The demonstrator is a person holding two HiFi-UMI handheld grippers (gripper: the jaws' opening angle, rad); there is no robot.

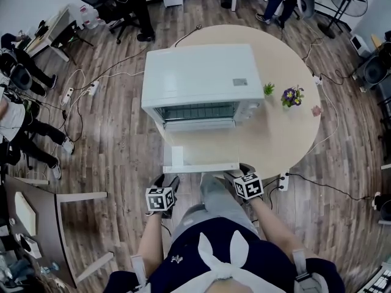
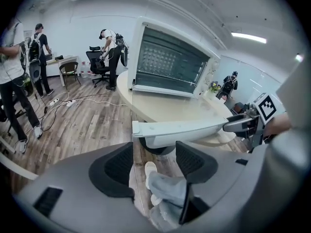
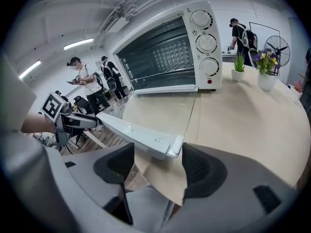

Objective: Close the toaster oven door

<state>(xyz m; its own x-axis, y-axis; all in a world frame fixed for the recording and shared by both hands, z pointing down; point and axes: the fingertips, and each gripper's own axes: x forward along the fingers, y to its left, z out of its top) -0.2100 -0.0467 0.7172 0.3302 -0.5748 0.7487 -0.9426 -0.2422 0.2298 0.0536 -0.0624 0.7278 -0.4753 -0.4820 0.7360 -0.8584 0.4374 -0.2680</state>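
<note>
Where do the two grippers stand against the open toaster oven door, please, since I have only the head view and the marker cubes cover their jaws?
Observer: The right gripper is open, and the near right corner of the toaster oven door lies in the gap between its jaws.
Operator: Is it clamped on that corner?
Observer: No clamp shows. The corner sits close to one pad, and I cannot tell whether it touches.
Operator: And the left one?
Observer: The left gripper is open too. The door's left end lies just beyond its jaws, and only the person's leg shows between them.
</note>
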